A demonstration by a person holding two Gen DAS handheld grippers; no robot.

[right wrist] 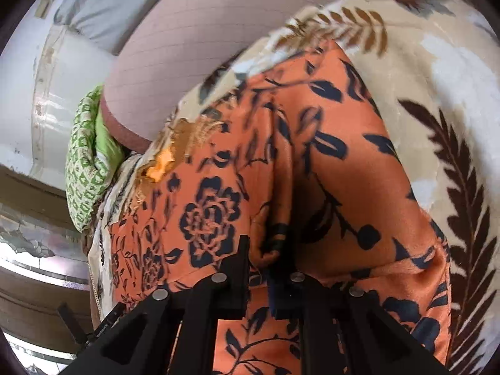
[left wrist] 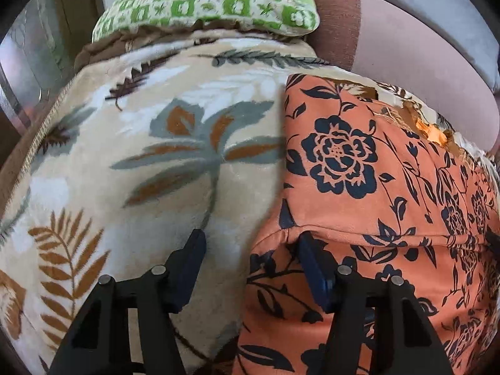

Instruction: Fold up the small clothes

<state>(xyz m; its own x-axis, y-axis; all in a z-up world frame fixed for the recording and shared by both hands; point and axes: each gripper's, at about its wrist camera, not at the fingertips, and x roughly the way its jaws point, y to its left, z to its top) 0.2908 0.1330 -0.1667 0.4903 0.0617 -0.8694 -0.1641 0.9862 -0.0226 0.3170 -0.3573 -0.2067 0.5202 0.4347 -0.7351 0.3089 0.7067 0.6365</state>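
Right tool (right wrist: 268,250) pinching orange garment (right wrist: 328,172)

Orange floral cloth on a cream leaf-print blanket

The garment (left wrist: 359,193) lying past the black left gripper (left wrist: 250,243), with its blue-black pads, is salmon orange printed with navy roses, leaves and vines; the same print bunches between the black right gripper's (right wrist: 270,250) fingers. The blanket (left wrist: 140,156) beside it is cream with grey-blue, rust and dark brown fern leaves. Beyond the fingertips sit a green-and-white checked pillow (left wrist: 212,0) and a pale mauve cushion (left wrist: 406,47) edged with brown.
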